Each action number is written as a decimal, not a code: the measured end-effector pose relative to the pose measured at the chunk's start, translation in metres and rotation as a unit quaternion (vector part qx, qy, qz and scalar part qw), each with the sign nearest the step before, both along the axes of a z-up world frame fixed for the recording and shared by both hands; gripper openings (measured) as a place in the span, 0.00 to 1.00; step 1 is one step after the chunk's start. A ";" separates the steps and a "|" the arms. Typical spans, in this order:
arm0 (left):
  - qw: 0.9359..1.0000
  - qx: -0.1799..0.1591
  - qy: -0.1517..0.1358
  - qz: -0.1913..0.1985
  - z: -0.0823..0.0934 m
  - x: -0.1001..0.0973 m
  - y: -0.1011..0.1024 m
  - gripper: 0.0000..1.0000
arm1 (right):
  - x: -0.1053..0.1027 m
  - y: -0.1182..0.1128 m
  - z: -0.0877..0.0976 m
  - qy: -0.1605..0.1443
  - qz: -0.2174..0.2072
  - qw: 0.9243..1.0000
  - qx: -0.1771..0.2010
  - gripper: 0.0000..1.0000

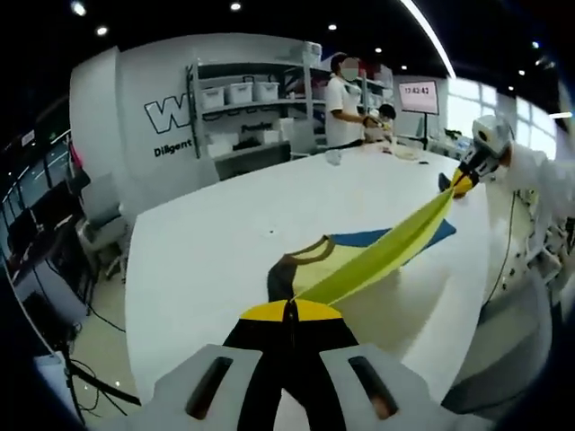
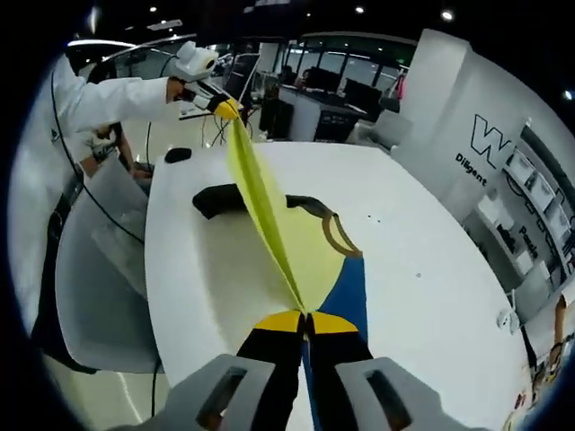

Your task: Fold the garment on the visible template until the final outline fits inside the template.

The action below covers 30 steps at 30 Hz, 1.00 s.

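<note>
A yellow-green garment (image 1: 386, 256) with a dark sleeve (image 1: 286, 274) and brown neck trim is pulled taut above the white table (image 1: 225, 233). My left gripper (image 1: 289, 312) is shut on one end of its folded edge. The right gripper (image 1: 460, 182) holds the other end, far right. In the right gripper view my right gripper (image 2: 305, 319) is shut on the garment (image 2: 269, 215), and the left gripper (image 2: 226, 109) grips the far end at top left. Part of the cloth still lies on the blue template (image 2: 349, 301), which also shows under it on the table as the blue template (image 1: 436, 235). A black sleeve (image 2: 220, 199) rests on the table.
Two people (image 1: 346, 99) work at the table's far end near shelves (image 1: 238, 99). A small black object (image 2: 177, 154) lies near the table edge. A grey chair (image 2: 99, 269) stands beside the table. A white-sleeved arm (image 2: 108, 99) holds the left gripper.
</note>
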<state>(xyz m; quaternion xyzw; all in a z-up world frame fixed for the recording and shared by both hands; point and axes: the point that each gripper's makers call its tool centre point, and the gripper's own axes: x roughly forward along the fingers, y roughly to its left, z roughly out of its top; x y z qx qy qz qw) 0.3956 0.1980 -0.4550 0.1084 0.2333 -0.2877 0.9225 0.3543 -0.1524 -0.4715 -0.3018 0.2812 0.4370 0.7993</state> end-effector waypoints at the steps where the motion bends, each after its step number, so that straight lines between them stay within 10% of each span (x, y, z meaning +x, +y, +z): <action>1: 1.000 0.000 -0.002 -0.001 0.002 -0.002 0.000 0.00 | -0.001 0.001 0.002 0.000 0.003 1.000 -0.002 0.00; 12: 1.000 -0.004 -0.012 -0.025 0.024 -0.026 -0.006 0.00 | -0.016 -0.002 0.010 -0.002 0.044 0.998 -0.039 0.00; 30: 0.997 -0.003 0.040 -0.070 0.000 -0.095 -0.017 0.00 | -0.034 -0.005 -0.001 0.004 0.071 0.994 -0.079 0.00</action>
